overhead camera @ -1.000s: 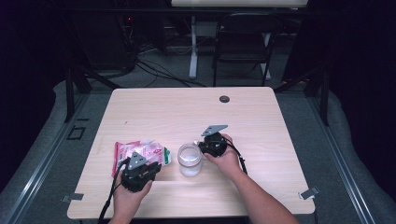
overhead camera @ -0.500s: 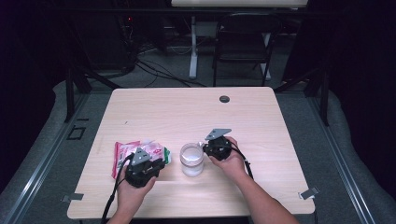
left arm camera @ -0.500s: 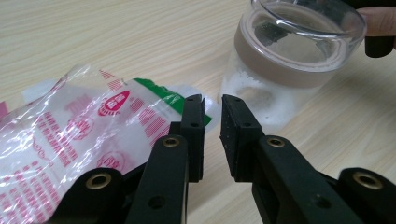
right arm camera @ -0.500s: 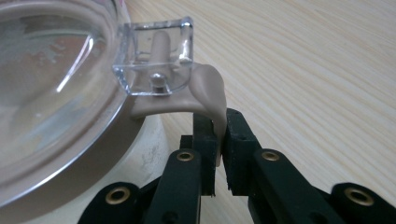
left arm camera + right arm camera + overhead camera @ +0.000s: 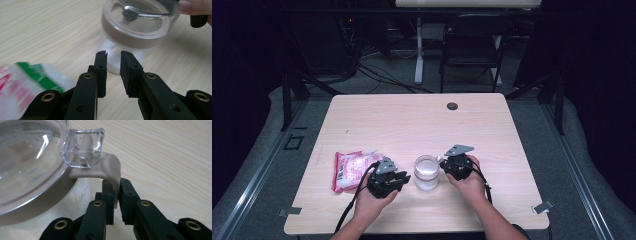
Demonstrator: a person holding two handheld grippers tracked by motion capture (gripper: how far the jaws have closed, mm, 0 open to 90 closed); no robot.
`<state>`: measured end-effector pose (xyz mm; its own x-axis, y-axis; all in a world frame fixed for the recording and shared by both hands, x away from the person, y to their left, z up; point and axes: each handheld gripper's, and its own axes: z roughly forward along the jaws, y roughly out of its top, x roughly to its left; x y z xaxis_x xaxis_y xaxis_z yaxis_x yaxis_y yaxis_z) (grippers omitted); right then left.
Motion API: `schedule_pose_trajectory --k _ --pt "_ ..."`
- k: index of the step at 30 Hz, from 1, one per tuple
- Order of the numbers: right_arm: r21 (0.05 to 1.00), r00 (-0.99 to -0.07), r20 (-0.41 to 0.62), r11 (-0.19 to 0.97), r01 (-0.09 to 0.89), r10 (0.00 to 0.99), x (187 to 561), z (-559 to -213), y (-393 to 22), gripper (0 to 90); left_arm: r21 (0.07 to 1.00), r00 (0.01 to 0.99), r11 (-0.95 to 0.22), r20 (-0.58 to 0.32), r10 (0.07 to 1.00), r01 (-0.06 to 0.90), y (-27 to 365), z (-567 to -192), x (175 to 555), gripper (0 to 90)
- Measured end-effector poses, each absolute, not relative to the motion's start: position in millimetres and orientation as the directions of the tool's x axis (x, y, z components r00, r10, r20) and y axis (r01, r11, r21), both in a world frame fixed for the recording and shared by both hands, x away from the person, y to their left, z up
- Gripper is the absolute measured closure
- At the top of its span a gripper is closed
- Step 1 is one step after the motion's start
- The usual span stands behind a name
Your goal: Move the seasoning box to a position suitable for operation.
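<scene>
A glass jar (image 5: 427,173) with a clear lid (image 5: 27,157) stands on the wooden table (image 5: 412,120), near its front edge. A beige rubber tab (image 5: 110,170) hangs from the lid's clear latch. My right gripper (image 5: 445,168) (image 5: 116,183) is shut on that tab, at the jar's right side. My left gripper (image 5: 402,179) (image 5: 113,53) points at the jar's lower wall from the left. Its jaws have just been opening; a narrow gap stands between them with nothing in it. A red, white and green packet (image 5: 351,169) (image 5: 27,82) lies just left of the left gripper.
A small dark round grommet (image 5: 452,106) sits in the table near its far edge. A black chair (image 5: 472,45) and cables stand on the floor beyond the table. The person's forearms come in over the table's front edge.
Both grippers have shifted to the right, and the jar has moved right with them. The left gripper's jaws stand a little wider. The packet has stayed in place.
</scene>
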<state>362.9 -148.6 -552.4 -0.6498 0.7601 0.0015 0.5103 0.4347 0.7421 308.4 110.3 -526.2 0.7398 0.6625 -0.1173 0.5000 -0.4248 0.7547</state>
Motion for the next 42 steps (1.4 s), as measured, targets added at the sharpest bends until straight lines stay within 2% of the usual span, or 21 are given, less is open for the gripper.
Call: schedule_pose_trajectory --k 2,5,9,14,20,22,28,32,42 --pt "0.747 -0.643 0.009 0.423 0.514 0.766 358.5 -552.1 -153.1 82.8 0.751 0.757 -0.442 -0.117 0.643 0.491 102.9 -526.3 308.0 70.9" --pt "0.753 -0.645 0.022 0.412 0.513 0.764 354.6 -552.1 -158.2 83.4 0.75 0.78 -0.473 -0.091 0.619 0.462 94.1 -525.5 306.3 61.8" --pt "0.756 -0.65 0.039 0.402 0.516 0.759 351.9 -553.5 -163.3 83.5 0.754 0.776 -0.49 -0.041 0.63 0.438 85.5 -526.1 304.3 48.0" --pt "0.768 -0.659 0.041 0.399 0.502 0.751 352.4 -555.0 -164.8 76.7 0.762 0.771 -0.477 -0.046 0.635 0.438 82.1 -526.6 305.6 38.6" --pt "0.776 -0.665 0.051 0.39 0.497 0.746 355.6 -557.0 -163.6 72.8 0.776 0.756 -0.439 -0.074 0.65 0.453 80.3 -529.4 305.8 34.7" --pt "0.775 -0.669 0.059 0.388 0.498 0.741 358.9 -558.6 -162.1 72.3 0.78 0.756 -0.446 -0.051 0.653 0.439 79.6 -530.3 304.3 34.3" --pt "0.774 -0.668 0.08 0.377 0.51 0.739 363.7 -559.7 -162.4 79.2 0.795 0.757 -0.424 -0.067 0.65 0.434 84.4 -530.4 303.8 36.5" --pt "0.775 -0.668 0.095 0.366 0.515 0.738 363.6 -559.2 -163.5 79.6 0.796 0.759 -0.425 -0.065 0.648 0.431 85.5 -530.0 304.0 38.2" --pt "0.762 -0.669 0.027 0.417 0.494 0.743 352.5 -554.6 -161.3 79.0 0.788 0.756 -0.425 -0.075 0.65 0.444 91.9 -528.9 310.7 43.8"
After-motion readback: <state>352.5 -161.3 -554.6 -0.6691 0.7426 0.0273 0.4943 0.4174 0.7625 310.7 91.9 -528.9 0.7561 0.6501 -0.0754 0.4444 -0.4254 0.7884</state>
